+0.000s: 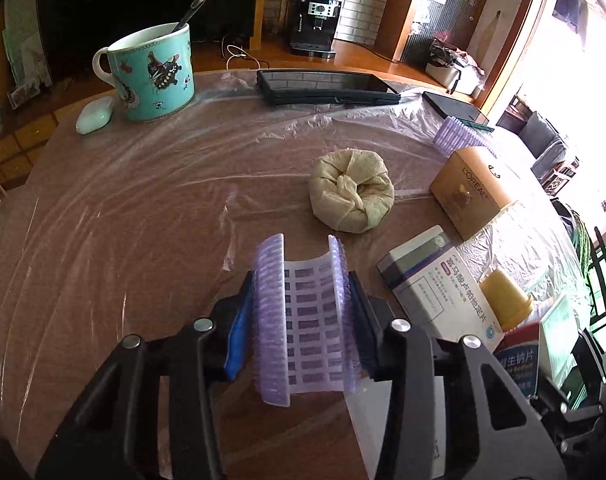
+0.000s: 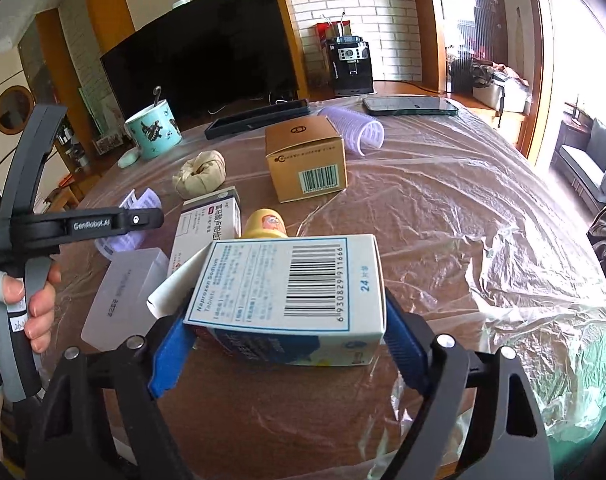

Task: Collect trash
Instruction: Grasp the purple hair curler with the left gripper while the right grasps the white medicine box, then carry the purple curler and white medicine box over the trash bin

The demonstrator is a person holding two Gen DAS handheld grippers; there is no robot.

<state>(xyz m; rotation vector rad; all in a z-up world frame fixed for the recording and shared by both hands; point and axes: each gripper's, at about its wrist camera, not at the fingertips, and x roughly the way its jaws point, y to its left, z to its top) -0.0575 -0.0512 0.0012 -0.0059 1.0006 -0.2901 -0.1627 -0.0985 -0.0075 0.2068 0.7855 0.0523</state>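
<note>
Left hand-held gripper point(image 1: 303, 280): clamped on a purple hair roller point(image 1: 305, 320), raised over the near bench point(image 1: 103, 220). Right hand-held gripper point(image 2: 287, 320): clamped on a Naproxen Sodium box point(image 2: 291, 292), near centre. Beyond: gold carton point(image 2: 307, 158), cloth bundle point(image 2: 201, 172), teal mug point(image 2: 153, 130).

A round wooden worktop point(image 2: 443, 240) under clear plastic sheeting point(image 2: 503, 208) carries a teal mug point(image 1: 153, 76), cloth bundle point(image 1: 351, 195), gold carton point(image 2: 305, 158), phones and medicine boxes.
</note>
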